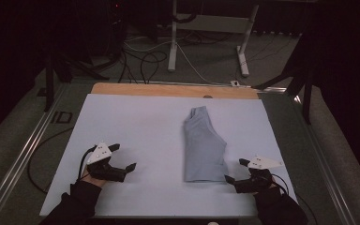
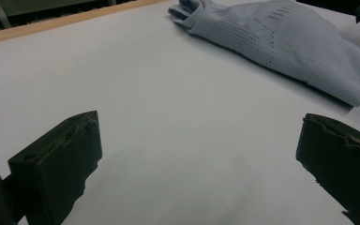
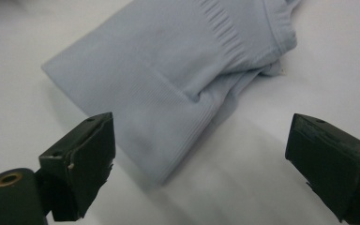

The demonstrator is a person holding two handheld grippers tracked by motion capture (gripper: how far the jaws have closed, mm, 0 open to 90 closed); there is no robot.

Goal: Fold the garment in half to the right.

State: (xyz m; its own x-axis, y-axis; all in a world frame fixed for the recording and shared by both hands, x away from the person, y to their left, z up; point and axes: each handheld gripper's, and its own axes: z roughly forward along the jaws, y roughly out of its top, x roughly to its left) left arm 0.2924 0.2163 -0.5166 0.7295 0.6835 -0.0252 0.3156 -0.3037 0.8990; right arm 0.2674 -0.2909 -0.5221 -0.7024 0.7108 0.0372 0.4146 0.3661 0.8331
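Left gripper (image 1: 123,157) gaping on bare mat (image 1: 145,126); right gripper (image 1: 236,170) gaping beside garment (image 1: 204,145) hem

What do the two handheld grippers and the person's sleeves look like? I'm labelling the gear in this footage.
Both the left gripper and the right gripper are black, each with two blocky jaws with worn, chipped pads. Each carries a pale grey three-cornered plate on top and trails a thin black cable. The person wears dark sleeves.
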